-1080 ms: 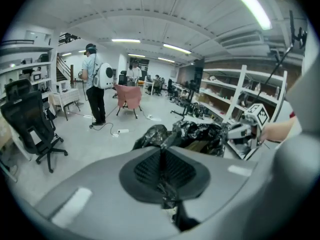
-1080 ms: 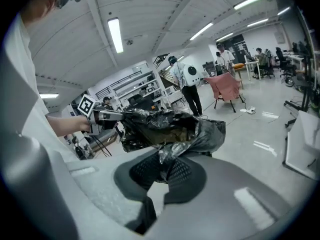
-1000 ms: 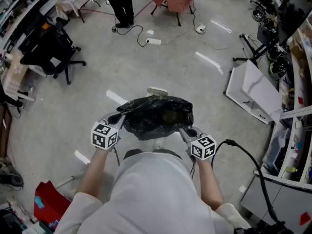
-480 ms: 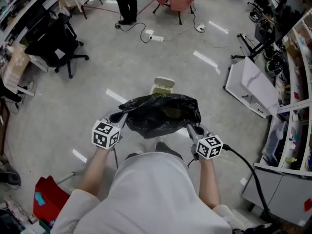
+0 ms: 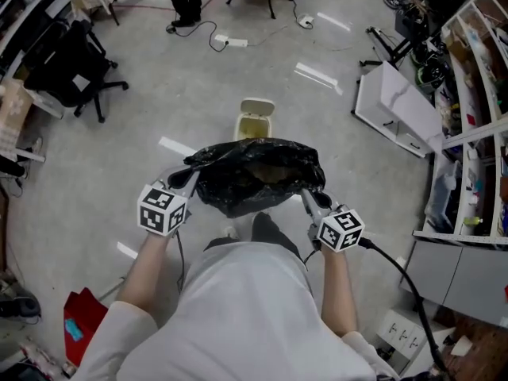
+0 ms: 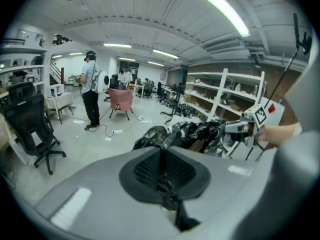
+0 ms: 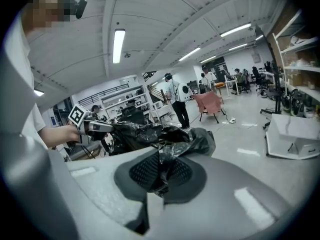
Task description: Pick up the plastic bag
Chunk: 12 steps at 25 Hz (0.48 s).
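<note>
While the black plastic bag (image 5: 255,175) hangs stretched just nearer than the small cream bin (image 5: 255,119), hold both rims level and evenly taut; the left gripper (image 5: 186,182) is clamped on film left of that bin, the right gripper (image 5: 306,198) on film right of it; harder pulling may tear it.

The grey floor (image 5: 119,157) is carrying a pale bin (image 5: 255,121) with its lid standing open. A white power strip (image 5: 225,41) is lying farther off, and a black office chair (image 5: 67,66) is standing far left.
</note>
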Available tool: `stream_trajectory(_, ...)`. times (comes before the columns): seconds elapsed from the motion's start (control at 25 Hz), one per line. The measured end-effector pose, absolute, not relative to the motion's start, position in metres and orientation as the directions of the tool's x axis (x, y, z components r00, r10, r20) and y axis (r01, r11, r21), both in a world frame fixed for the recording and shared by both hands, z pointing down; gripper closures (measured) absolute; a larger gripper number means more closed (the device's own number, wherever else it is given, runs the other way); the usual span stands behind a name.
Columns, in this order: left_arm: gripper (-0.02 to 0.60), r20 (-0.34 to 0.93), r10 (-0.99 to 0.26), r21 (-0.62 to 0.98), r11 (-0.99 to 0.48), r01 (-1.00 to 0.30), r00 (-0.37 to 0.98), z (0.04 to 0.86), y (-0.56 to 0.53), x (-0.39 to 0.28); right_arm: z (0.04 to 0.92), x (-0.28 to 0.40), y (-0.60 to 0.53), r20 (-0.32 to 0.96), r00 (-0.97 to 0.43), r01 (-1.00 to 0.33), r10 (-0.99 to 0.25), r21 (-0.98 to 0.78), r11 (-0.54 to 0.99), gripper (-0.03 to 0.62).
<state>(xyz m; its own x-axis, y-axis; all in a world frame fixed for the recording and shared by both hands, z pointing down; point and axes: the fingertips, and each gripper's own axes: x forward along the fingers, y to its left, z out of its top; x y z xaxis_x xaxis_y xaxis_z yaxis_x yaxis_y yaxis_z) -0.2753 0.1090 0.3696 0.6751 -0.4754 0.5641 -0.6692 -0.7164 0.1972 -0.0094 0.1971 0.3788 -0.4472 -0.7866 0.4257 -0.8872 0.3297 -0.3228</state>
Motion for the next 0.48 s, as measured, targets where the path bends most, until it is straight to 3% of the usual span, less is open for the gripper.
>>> stream_trajectory(0.48,0.577,0.503,-0.509,0.299,-0.655,-0.694,0.698,0.335,0.124,-0.248,0.347,0.024,0.216,0.382,-0.456,-0.88,-0.804,-0.33,0.342,0.592)
